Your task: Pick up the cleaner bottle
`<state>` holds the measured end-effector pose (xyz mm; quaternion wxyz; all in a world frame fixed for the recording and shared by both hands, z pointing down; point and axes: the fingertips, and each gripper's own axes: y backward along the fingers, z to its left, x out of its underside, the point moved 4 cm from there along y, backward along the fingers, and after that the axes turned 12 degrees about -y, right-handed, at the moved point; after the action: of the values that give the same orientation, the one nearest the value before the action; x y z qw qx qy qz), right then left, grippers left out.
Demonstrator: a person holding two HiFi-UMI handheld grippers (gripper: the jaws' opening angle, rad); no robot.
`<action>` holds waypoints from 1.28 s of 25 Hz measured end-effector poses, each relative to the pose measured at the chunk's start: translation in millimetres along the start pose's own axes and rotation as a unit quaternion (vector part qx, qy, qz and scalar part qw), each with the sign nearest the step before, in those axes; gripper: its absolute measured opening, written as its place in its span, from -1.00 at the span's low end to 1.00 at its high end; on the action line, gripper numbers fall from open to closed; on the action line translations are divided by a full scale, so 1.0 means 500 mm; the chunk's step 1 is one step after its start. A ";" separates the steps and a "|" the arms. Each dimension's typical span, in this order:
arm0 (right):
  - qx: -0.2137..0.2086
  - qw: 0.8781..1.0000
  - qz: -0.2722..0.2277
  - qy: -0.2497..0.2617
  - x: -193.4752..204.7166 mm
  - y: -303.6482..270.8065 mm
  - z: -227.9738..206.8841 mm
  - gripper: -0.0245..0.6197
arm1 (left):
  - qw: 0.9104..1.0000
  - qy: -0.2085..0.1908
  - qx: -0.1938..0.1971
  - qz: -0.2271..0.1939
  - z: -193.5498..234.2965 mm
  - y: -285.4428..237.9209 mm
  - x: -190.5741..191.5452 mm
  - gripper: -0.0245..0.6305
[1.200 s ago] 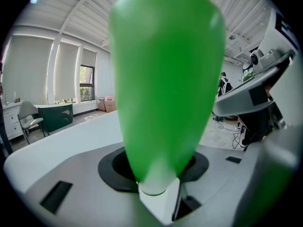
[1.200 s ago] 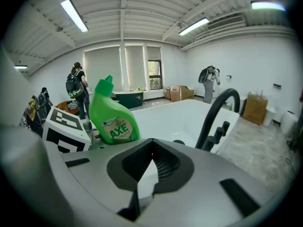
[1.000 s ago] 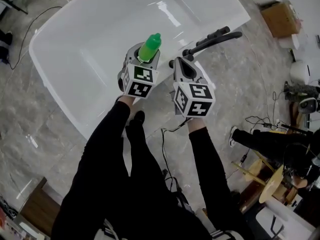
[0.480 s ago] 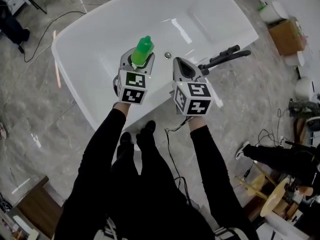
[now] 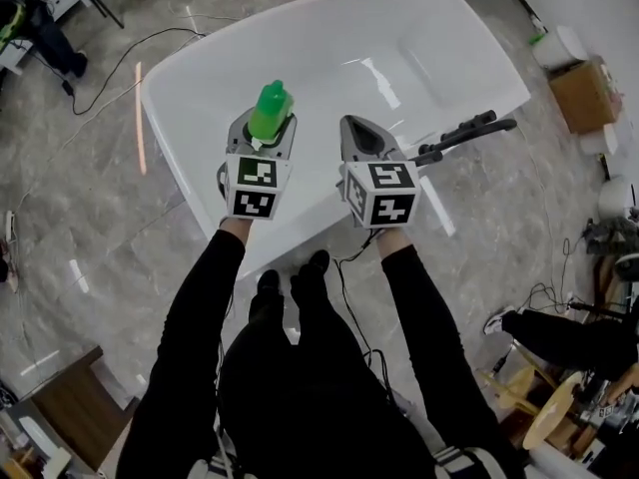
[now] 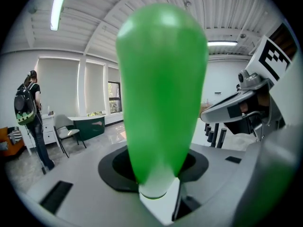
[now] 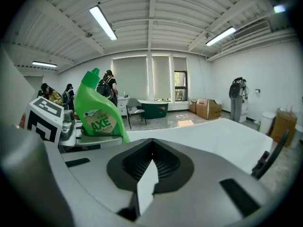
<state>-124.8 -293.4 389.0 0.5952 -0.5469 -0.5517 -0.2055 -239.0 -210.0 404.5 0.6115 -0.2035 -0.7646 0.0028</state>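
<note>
- The large white glossy oval bathtub (image 5: 419, 38) is sitting on the grey marble floor (image 5: 90, 198), and both grippers are hanging over its near rim.
- The left gripper (image 5: 266, 128), a grey two-jaw tool with a marker cube at its back, is carrying the load. Its fingers (image 5: 291, 136) are clamping the lower body of the bottle from either side.
- The right gripper (image 5: 361, 133), built the same, is hovering just beside the left one. Its fingers (image 5: 364, 138) are lying together in a point with nothing between them, so it is taking no part in the grip.
- A long black handled tool (image 5: 464, 133) is resting across the tub's rim to the right, apart from both grippers.
- The bright green plastic cleaner bottle (image 5: 271, 103) is standing roughly upright in the left gripper's hold. It is raised in the air over the tub's inner wall and touching nothing else. The right gripper view is showing its labelled side (image 7: 99, 110).
- Judging by this, the pick-up itself is looking finished and the step in hand is the carry.
- The next move is calling for a steady squeeze, the bottle staying upright, and a path clear of the rim and the black tool.
</note>
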 end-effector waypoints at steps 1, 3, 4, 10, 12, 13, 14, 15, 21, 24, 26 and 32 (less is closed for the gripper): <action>-0.005 1.000 0.000 0.002 0.000 -0.003 0.014 -0.92 | 1.000 0.000 -0.004 0.001 0.010 0.013 0.004 -0.33; -0.014 1.000 0.001 0.008 0.001 -0.010 0.043 -0.92 | 1.000 0.001 -0.014 0.003 0.033 0.036 0.011 -0.33; -0.018 1.000 0.002 0.010 0.002 -0.014 0.056 -0.92 | 1.000 0.002 -0.018 0.004 0.045 0.048 0.016 -0.33; -0.035 0.999 0.015 0.019 0.024 -0.027 0.125 -0.92 | 0.999 0.011 -0.044 0.008 0.106 0.123 0.045 -0.33; -0.039 0.999 0.018 0.021 0.029 -0.030 0.142 -0.92 | 0.998 0.015 -0.052 0.010 0.120 0.142 0.053 -0.33; -0.041 0.999 0.019 0.022 0.032 -0.032 0.152 -0.92 | 0.998 0.015 -0.055 0.011 0.128 0.153 0.058 -0.33; -0.044 0.999 0.020 0.023 0.035 -0.034 0.163 -0.92 | 0.998 0.015 -0.057 0.013 0.135 0.164 0.064 -0.33; -0.046 0.998 0.022 0.025 0.039 -0.036 0.175 -0.92 | 0.998 0.015 -0.059 0.015 0.143 0.176 0.071 -0.33; -0.059 0.997 0.031 0.028 0.062 -0.051 0.232 -0.92 | 0.997 0.018 -0.068 0.029 0.177 0.239 0.112 -0.33; -0.066 0.997 0.036 0.029 0.079 -0.055 0.260 -0.92 | 0.997 0.018 -0.069 0.036 0.185 0.271 0.133 -0.33; -0.071 0.996 0.042 0.030 0.092 -0.058 0.280 -0.92 | 0.996 0.018 -0.070 0.041 0.191 0.291 0.146 -0.33; -0.082 0.994 0.057 0.032 0.128 -0.068 0.323 -0.92 | 0.995 0.023 -0.072 0.058 0.205 0.336 0.184 -0.33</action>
<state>-203.6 -139.5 426.6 0.5766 -0.6179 -0.4810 -0.2332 -298.7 -1.8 422.1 0.6111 -0.2910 -0.7358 -0.0217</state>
